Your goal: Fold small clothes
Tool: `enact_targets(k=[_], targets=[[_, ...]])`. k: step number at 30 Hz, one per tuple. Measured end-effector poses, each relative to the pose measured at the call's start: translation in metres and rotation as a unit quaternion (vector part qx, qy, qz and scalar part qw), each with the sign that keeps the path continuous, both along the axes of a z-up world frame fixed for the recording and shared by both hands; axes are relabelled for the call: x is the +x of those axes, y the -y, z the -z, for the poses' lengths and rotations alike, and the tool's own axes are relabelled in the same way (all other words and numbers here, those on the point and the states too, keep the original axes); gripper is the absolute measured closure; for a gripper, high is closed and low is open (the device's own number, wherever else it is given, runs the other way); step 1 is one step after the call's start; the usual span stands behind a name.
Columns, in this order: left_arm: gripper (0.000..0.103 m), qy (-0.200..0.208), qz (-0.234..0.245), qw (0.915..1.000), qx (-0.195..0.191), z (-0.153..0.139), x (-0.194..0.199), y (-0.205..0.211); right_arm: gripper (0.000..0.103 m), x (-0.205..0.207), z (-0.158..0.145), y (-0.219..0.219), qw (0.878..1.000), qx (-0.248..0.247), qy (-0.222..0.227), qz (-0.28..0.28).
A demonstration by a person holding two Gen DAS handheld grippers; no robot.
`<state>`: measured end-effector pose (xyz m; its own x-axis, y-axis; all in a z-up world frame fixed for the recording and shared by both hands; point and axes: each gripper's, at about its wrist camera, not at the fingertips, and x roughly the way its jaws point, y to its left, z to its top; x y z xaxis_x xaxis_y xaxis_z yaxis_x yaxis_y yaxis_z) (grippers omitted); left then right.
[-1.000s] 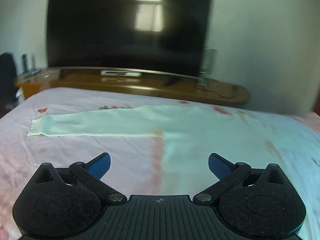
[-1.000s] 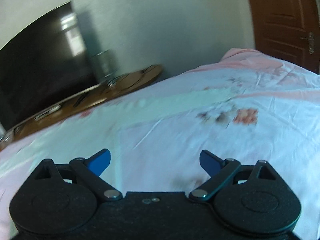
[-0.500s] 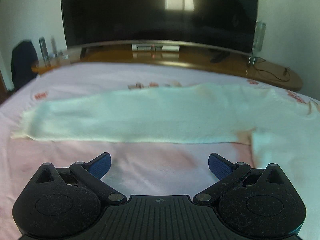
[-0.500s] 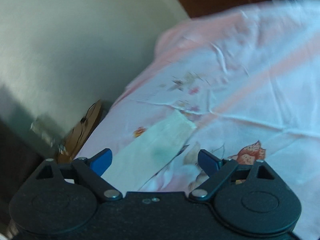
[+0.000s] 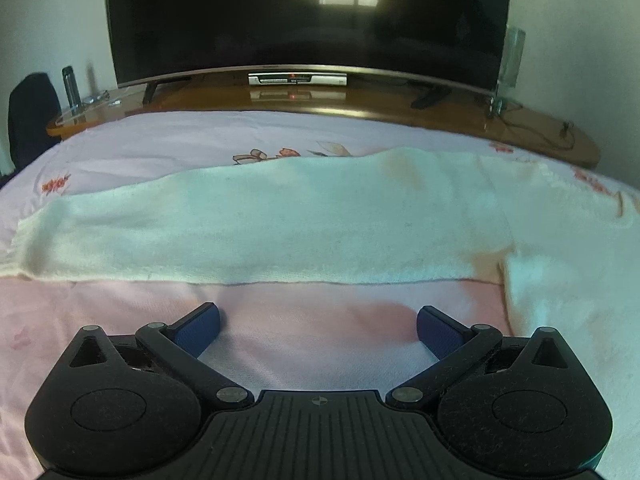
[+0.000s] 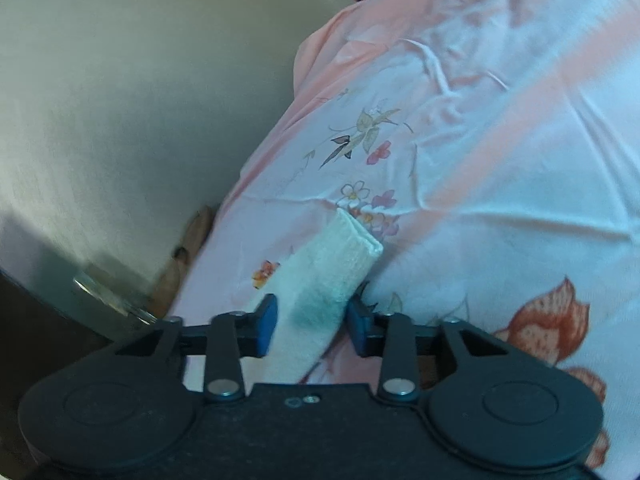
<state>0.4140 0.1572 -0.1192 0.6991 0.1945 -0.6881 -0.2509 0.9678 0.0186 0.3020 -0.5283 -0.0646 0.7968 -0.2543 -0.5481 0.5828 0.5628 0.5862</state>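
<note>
A small cream-white knit sweater lies flat on the pink floral bedsheet (image 5: 280,344). In the left wrist view its left sleeve (image 5: 248,228) stretches across the middle, and the body (image 5: 572,248) is at the right. My left gripper (image 5: 318,330) is open and empty, just short of the sleeve's near edge. In the right wrist view the other sleeve (image 6: 332,272) runs between the blue pads, its cuff pointing away. My right gripper (image 6: 312,320) has narrowed around this sleeve, with small gaps at each pad.
A large dark TV (image 5: 308,20) stands on a wooden stand (image 5: 360,108) past the bed's far edge, with a bottle (image 5: 70,86) at the left and a clear vase (image 5: 510,64) at the right. A plain wall (image 6: 140,100) borders the bed in the right wrist view.
My left gripper moved forward and lower toward the left sleeve. My right gripper swung to the other sleeve, moved over it, and its jaws narrowed from wide open to close around it.
</note>
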Motion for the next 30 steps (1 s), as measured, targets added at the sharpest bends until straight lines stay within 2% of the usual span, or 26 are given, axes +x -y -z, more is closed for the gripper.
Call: enact_targets(k=[1,5,9,11,15,20,24,26,27,30], targets=[[0.000,0.001,0.004,1.0000,0.000,-0.003,-0.002,-0.003,0.093,0.004,-0.002,-0.002,1.000,-0.014,-0.016,0.000],[0.000,0.021,-0.002,0.9997,0.016,-0.012,-0.014,-0.004,0.096,0.021,-0.023,-0.029,0.992,-0.107,-0.064,-0.027],[0.000,0.023,0.001,0.9996,0.014,-0.020,-0.028,-0.009,0.096,0.042,-0.050,-0.092,0.976,-0.189,-0.055,-0.097],[0.000,0.020,0.004,0.9997,0.011,-0.023,-0.037,-0.013,0.096,0.060,-0.057,-0.136,0.966,-0.211,-0.051,-0.143],[0.000,0.023,-0.007,0.9997,0.004,-0.028,-0.059,-0.021,0.096,0.095,-0.052,-0.246,0.940,-0.232,-0.035,-0.248],[0.000,0.016,-0.006,0.9998,0.009,-0.032,-0.083,-0.026,0.096,0.130,-0.027,-0.388,0.893,-0.243,-0.029,-0.377],[0.000,0.019,-0.012,0.9997,0.010,-0.035,-0.092,-0.028,0.096,0.145,-0.005,-0.481,0.857,-0.258,-0.039,-0.445],[0.000,0.023,-0.012,0.9996,-0.006,-0.035,-0.090,-0.027,0.095,0.149,0.004,-0.506,0.847,-0.262,-0.039,-0.460],[0.000,0.028,-0.011,0.9994,-0.016,-0.036,-0.088,-0.025,0.091,0.153,0.006,-0.513,0.842,-0.258,-0.031,-0.472],[0.000,0.043,-0.002,0.9980,-0.045,-0.036,-0.075,-0.015,0.066,0.153,0.002,-0.520,0.829,-0.240,-0.012,-0.506]])
